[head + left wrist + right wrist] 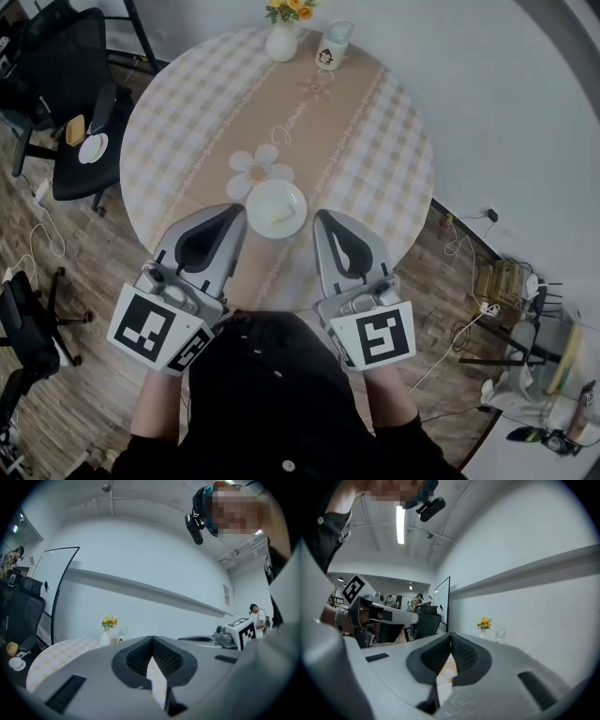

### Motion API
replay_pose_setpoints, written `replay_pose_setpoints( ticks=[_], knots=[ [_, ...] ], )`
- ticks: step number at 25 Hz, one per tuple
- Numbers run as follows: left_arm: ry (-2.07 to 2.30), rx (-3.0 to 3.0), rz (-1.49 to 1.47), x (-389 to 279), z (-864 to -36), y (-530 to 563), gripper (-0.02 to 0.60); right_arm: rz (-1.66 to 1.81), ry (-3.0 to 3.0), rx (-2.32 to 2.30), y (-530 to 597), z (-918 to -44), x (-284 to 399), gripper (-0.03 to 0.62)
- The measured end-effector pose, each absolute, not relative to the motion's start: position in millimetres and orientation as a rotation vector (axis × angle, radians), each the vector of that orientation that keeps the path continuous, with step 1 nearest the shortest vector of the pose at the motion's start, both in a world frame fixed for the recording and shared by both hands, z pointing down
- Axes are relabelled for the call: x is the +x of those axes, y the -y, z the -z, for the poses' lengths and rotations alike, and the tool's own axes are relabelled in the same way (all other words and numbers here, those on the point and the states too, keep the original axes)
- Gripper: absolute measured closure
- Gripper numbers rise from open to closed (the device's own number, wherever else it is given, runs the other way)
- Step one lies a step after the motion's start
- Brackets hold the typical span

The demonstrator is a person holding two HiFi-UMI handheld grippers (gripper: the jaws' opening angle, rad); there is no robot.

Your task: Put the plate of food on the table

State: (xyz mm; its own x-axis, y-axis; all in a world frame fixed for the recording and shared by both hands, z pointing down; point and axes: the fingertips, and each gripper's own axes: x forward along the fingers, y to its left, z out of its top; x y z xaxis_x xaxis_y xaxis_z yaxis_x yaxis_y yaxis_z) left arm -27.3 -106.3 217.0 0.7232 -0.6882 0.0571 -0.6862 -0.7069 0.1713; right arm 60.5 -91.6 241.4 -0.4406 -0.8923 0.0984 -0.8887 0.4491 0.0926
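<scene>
A white plate (277,208) with a small pale bit of food on it rests on the round table (375,141), near its front edge. My left gripper (232,219) lies just left of the plate and my right gripper (324,225) just right of it; both tips stop a little short of the rim. In the left gripper view the jaws (152,640) meet at the tips with only tablecloth behind them. The right gripper's jaws (451,636) stand the same way. Each gripper is shut and holds nothing.
A white vase of yellow flowers (282,37) and a cup (332,45) stand at the table's far edge. A black chair (80,141) at the left carries a second small white plate (93,147) and a yellowish item (74,129). Cables lie on the wooden floor (56,272).
</scene>
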Motion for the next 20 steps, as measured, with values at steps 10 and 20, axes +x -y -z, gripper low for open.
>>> replay_pose_setpoints(
  ticks=[10,20],
  knots=[
    [1.107,2.727,0.034,-27.3,-218.5,106.1,0.58,0.035,2.544,1.581,89.3,-244.4,63.0,0.594],
    [1.114,2.71,0.047,-29.9,-220.2,106.4,0.58,0.041,2.541,1.573,88.2,-246.1,61.7,0.594]
  ],
)
